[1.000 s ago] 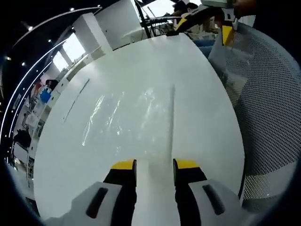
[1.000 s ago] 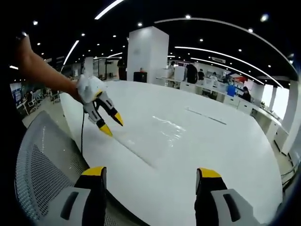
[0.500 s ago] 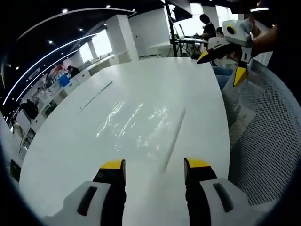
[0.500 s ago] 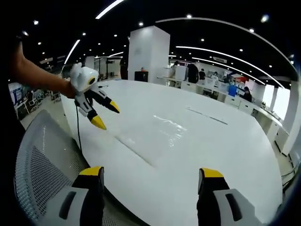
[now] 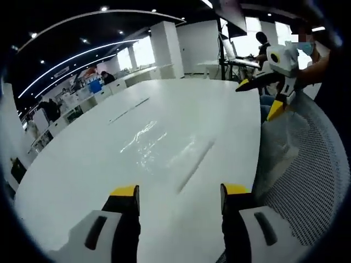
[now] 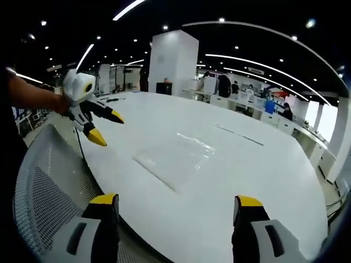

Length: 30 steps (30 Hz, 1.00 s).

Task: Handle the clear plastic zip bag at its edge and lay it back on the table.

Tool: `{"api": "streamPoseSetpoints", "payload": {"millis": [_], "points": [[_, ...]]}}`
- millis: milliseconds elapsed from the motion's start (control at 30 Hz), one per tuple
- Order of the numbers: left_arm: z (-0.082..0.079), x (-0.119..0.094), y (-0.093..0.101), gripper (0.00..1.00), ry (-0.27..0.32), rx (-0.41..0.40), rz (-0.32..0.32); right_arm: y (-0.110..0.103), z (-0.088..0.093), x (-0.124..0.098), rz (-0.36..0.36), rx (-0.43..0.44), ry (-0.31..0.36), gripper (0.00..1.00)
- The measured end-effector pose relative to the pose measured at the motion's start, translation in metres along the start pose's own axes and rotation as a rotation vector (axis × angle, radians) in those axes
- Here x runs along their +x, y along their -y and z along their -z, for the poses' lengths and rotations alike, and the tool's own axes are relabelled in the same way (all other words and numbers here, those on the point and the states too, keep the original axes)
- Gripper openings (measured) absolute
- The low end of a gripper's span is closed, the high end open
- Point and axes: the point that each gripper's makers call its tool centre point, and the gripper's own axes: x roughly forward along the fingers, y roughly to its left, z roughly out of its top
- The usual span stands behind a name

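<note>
The clear plastic zip bag (image 5: 159, 150) lies flat on the white table (image 5: 82, 170), its zip edge a thin line nearest the table's near rim. In the right gripper view the bag (image 6: 175, 159) lies in mid-table. My left gripper (image 5: 178, 192) is open, lifted above and short of the bag, nothing between its fingers. My right gripper (image 6: 173, 200) is open too, held off the table's edge. In the left gripper view the right gripper (image 5: 263, 96) appears at upper right. In the right gripper view the left gripper (image 6: 101, 126) hangs open at the left.
A grey mesh chair back (image 5: 307, 164) stands beside the table's edge, seen also as a chair (image 6: 44, 186) at lower left. A thin dark strip (image 5: 129, 109) lies farther along the table. Desks and people stand in the background.
My left gripper has let go of the bag's zip edge, opened wider and pulled back and up from the table. The bag now lies flat. The right gripper has stayed open.
</note>
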Motion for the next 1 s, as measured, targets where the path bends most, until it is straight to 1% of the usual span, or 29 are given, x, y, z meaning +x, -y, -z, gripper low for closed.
{"api": "streamPoseSetpoints", "payload": {"millis": [167,267,333,467,567,733,833,1000], "points": [[0.006,-0.013,0.005,0.63,0.008,0.005,-0.051,-0.001,0.004,0.000,-0.010,-0.035,0.003,0.89],[0.007,-0.018,0.006,0.66,0.038,-0.028,-0.077,-0.002,0.001,0.000,-0.013,-0.043,0.016,0.89],[0.010,-0.019,0.007,0.69,0.044,-0.048,-0.080,-0.003,0.002,0.000,-0.019,-0.039,0.018,0.90],[0.013,-0.021,0.011,0.71,0.047,-0.050,-0.091,-0.006,0.003,0.000,-0.029,-0.044,0.024,0.91],[0.011,-0.022,0.014,0.75,0.082,-0.107,-0.103,-0.005,0.002,-0.001,-0.026,-0.042,0.033,0.91],[0.012,-0.022,0.016,0.80,0.098,-0.085,-0.113,-0.003,-0.002,-0.003,-0.007,-0.031,0.069,0.92],[0.011,-0.022,0.016,0.83,0.113,-0.120,-0.105,-0.003,0.000,-0.004,-0.010,-0.031,0.066,0.92],[0.011,-0.023,0.022,0.87,0.127,-0.139,-0.094,-0.003,0.002,-0.004,-0.009,-0.025,0.070,0.93]]}}
